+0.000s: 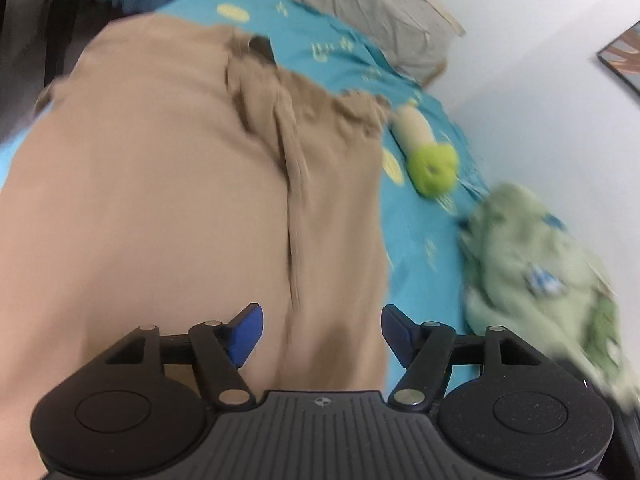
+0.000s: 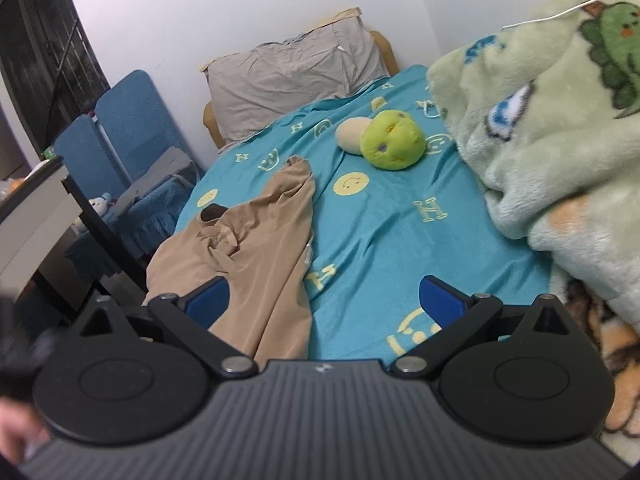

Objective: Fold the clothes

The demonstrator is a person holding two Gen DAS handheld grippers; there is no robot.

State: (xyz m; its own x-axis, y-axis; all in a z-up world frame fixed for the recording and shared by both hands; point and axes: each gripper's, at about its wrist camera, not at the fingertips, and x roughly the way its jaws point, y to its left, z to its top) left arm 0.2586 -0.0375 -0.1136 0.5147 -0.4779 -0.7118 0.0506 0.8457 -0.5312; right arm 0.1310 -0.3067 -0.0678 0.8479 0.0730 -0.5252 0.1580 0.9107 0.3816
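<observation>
A tan garment (image 1: 168, 184) lies spread on a teal bed sheet (image 1: 416, 216), with a long fold down its middle and a crumpled far end. My left gripper (image 1: 322, 334) hovers open just above the garment's near part, blue pads wide apart, nothing between them. In the right wrist view the same tan garment (image 2: 260, 248) lies bunched near the left edge of the bed sheet (image 2: 400, 232). My right gripper (image 2: 324, 300) is open above the near edge of the bed. Its left finger is over the garment's lower end and its right finger over bare sheet.
A green and beige plush toy (image 2: 386, 138) lies mid-bed. A pale green fleece blanket (image 2: 560, 128) is heaped on the right. A grey pillow (image 2: 292, 76) leans against the headboard. Blue chairs (image 2: 128, 140) and a desk (image 2: 36, 216) stand left of the bed. White wall behind.
</observation>
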